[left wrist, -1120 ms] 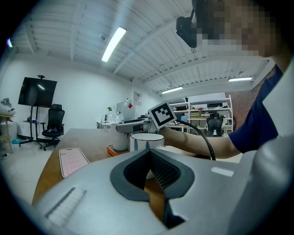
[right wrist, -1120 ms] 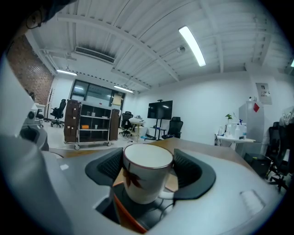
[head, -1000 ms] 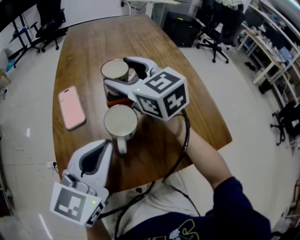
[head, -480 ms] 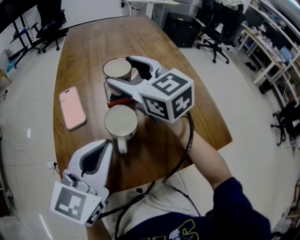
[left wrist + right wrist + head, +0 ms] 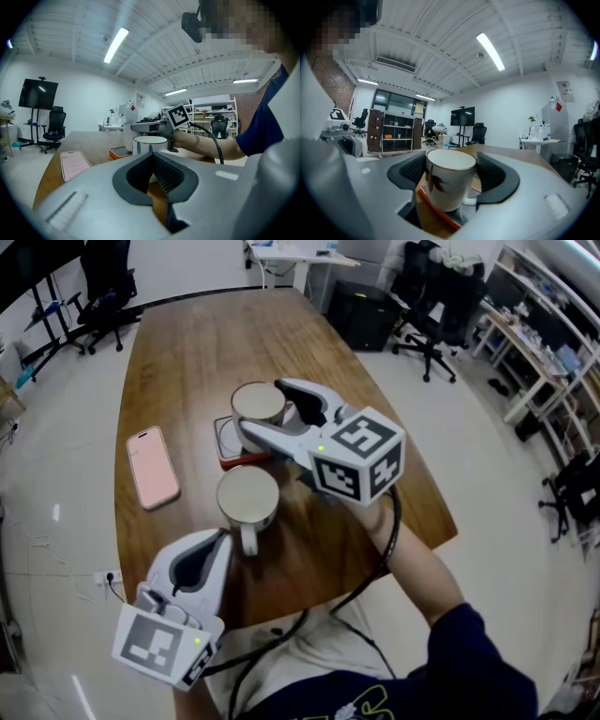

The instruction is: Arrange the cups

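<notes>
Wooden and long, the table (image 5: 187, 343) stands in an open office with chairs and shelving round it. Nearest the person, the left gripper (image 5: 216, 540) rests low at the table's near edge; its fingers (image 5: 164, 173) lie together with nothing between them. Just beyond its tips stands the near cup (image 5: 247, 498), white, upright, its handle turned toward that gripper. Farther on, the right gripper (image 5: 261, 407) has its fingers (image 5: 490, 171) clamped on the round wall of the far cup (image 5: 449, 180), which bears a leaf motif and sits upright, over the far edge of an orange coaster (image 5: 225, 442). A pink phone (image 5: 153, 467) lies to the left, well apart from both cups.

The grip is on a smooth curved wall, so the far cup could slip or tilt if squeezed unevenly. Lowered carelessly, its base might catch the coaster's raised rim and tip, or the lower finger might nudge the near cup.

Count: two cups, one coaster, one phone, two grippers.
</notes>
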Tool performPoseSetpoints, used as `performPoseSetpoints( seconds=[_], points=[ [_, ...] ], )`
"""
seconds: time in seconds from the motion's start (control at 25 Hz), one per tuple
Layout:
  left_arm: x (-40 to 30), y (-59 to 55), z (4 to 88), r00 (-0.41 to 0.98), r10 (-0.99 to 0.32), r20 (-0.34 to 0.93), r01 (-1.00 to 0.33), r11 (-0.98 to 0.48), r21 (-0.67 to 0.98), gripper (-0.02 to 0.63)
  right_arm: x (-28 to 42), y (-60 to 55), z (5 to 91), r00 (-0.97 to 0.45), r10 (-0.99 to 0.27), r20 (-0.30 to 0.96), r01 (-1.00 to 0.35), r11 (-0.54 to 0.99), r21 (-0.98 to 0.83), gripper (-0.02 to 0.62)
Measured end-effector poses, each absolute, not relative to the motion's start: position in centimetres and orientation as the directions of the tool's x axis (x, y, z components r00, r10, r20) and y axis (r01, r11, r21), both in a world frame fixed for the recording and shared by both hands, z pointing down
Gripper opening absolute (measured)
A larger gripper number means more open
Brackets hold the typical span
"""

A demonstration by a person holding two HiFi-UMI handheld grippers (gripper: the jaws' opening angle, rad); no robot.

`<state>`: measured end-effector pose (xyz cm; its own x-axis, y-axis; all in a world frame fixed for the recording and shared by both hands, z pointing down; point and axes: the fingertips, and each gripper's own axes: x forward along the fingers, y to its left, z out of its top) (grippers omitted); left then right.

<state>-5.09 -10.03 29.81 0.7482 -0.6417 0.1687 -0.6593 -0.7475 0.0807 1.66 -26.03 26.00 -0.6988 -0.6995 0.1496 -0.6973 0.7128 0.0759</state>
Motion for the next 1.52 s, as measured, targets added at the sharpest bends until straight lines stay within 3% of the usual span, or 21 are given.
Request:
performPoseSetpoints(
  seconds=[0.4,0.72,1.52],
  points=[
    [-5.5,-10.0,30.0,0.749,-0.641,0.170,-0.656,-0.752,0.055,0.003,6.1,-23.2,26.2,-0.693,-0.702,0.165,-0.712,0.702,-0.001,0.337],
    [-5.3,-10.0,30.1,0.752,-0.638,0.168,-0.653,-0.755,0.056,0.003,8.3,-20.2,26.4,-0.663,-0.724,0.191,-0.720,0.686,0.099,0.337],
    [-5.3,-9.9,29.8,0.751,-0.639,0.169,-0.655,-0.754,0.058,0.003,12.4,-15.8,28.4,-0.636,-0.757,0.149,-0.750,0.652,0.108,0.342]
  ],
)
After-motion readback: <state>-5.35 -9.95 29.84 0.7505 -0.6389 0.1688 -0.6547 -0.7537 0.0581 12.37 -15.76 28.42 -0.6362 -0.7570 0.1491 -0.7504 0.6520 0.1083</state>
